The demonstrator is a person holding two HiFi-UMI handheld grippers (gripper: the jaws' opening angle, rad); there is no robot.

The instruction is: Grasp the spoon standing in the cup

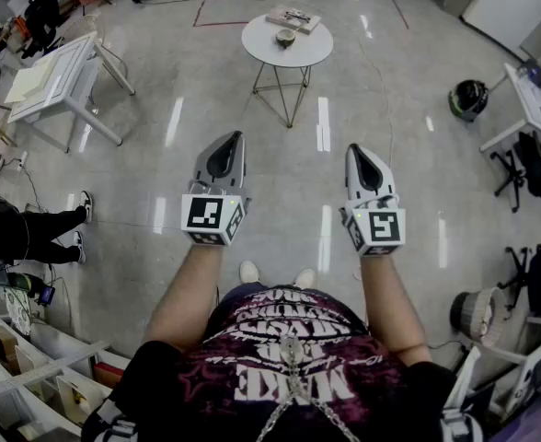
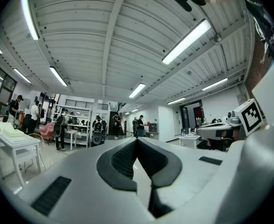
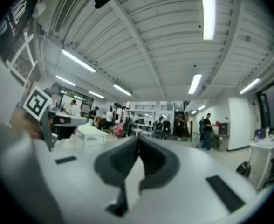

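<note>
Frankly, the main risk is distance: the cup sits on the round white table well ahead of the person, across open floor, and neither gripper is anywhere near it, so the whole approach has yet to be made. Any spoon in that cup is too small to make out from here, so its lean and handle direction cannot be judged until closer. Coming in on a wrong line could knock the cup over or push it against the flat stack lying just beside it. The table stands on thin wire legs, so a bump may well rock it. Both sets of jaws are pressed together with nothing between them, and arriving like that would jab the handle rather than straddle it; one pair must part first. The left gripper and right gripper are held out in front of the torso, side by side and apart, pointing level toward the table, forearms roughly parallel
</note>
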